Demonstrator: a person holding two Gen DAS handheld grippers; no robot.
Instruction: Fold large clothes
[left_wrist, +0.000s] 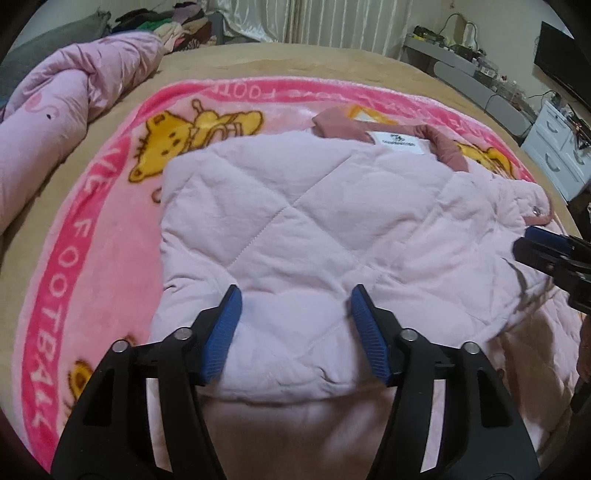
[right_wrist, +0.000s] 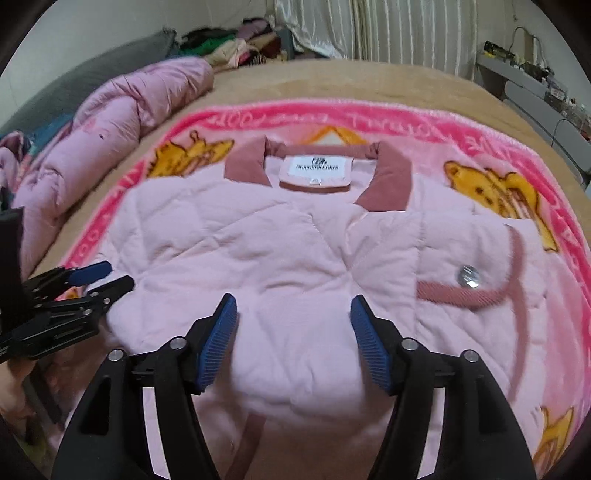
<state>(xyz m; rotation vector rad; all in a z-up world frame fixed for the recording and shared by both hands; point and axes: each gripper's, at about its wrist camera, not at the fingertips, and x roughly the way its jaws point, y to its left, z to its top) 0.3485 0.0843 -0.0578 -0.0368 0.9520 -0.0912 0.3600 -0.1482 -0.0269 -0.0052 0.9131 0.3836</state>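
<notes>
A pale pink quilted jacket (left_wrist: 295, 229) with a dusty-rose collar (left_wrist: 447, 147) and a white label lies on a pink cartoon blanket (left_wrist: 92, 221), its sides folded in. It also shows in the right wrist view (right_wrist: 280, 251), with its collar (right_wrist: 388, 184) and a silver snap (right_wrist: 467, 276). My left gripper (left_wrist: 295, 314) is open and empty, just above the jacket's near left part. My right gripper (right_wrist: 293, 321) is open and empty over the jacket's near middle. Each gripper shows in the other's view, the right one (left_wrist: 532, 243) at the right edge and the left one (right_wrist: 107, 277) at the left edge.
A rolled pink duvet (left_wrist: 62, 107) lies along the bed's left side. A pile of clothes (left_wrist: 166, 26) sits at the far end by the curtains. A grey desk with clutter (left_wrist: 480, 70) and white drawers (left_wrist: 554, 147) stand to the right of the bed.
</notes>
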